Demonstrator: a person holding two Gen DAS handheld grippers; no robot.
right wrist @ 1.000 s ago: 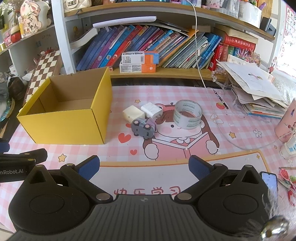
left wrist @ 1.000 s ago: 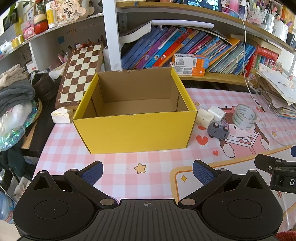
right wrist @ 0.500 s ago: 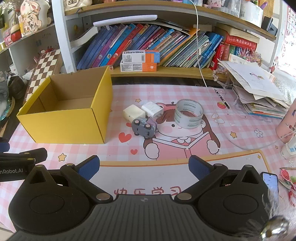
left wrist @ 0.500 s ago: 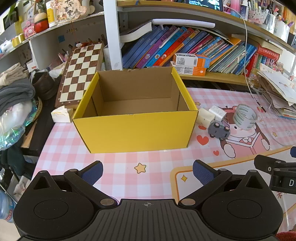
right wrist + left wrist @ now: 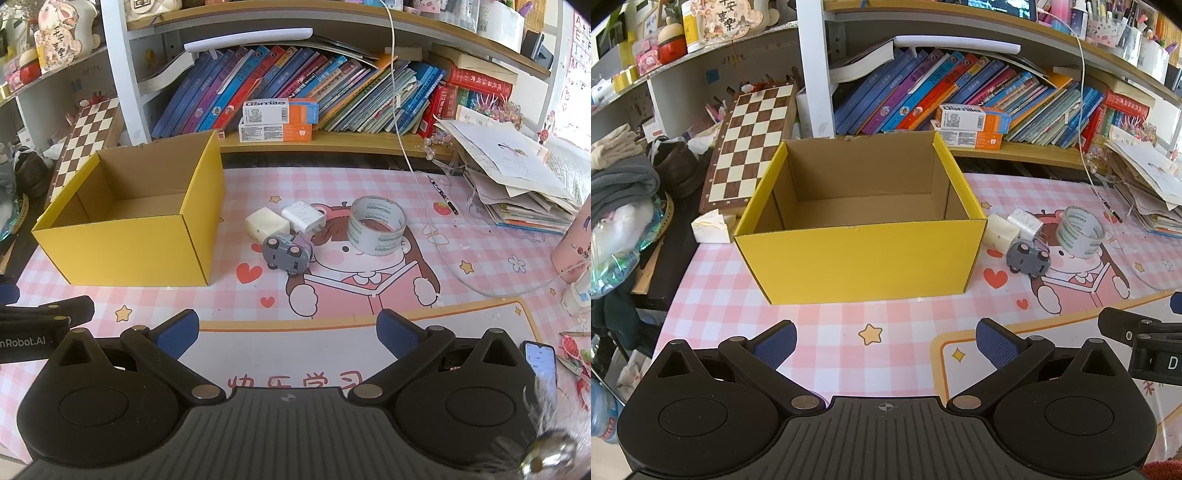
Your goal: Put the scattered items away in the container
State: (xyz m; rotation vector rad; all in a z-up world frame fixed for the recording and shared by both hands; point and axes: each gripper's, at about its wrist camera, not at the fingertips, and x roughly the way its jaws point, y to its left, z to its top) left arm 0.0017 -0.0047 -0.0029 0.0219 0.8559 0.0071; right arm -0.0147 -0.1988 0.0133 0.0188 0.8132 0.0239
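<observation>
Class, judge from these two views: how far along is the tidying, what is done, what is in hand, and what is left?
Done: nothing; the yellow cardboard box is empty. In hand: nothing; the left tongs and right tongs are open. Left: the grey toy car, cream block, white charger plug and clear tape roll all lie on the pink mat.

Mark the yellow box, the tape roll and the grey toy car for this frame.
yellow box (image 5: pixel 125 247), right wrist view, on its front wall.
tape roll (image 5: pixel 380 242), right wrist view, on its near outer band.
grey toy car (image 5: pixel 282 254), right wrist view, on its body.
</observation>
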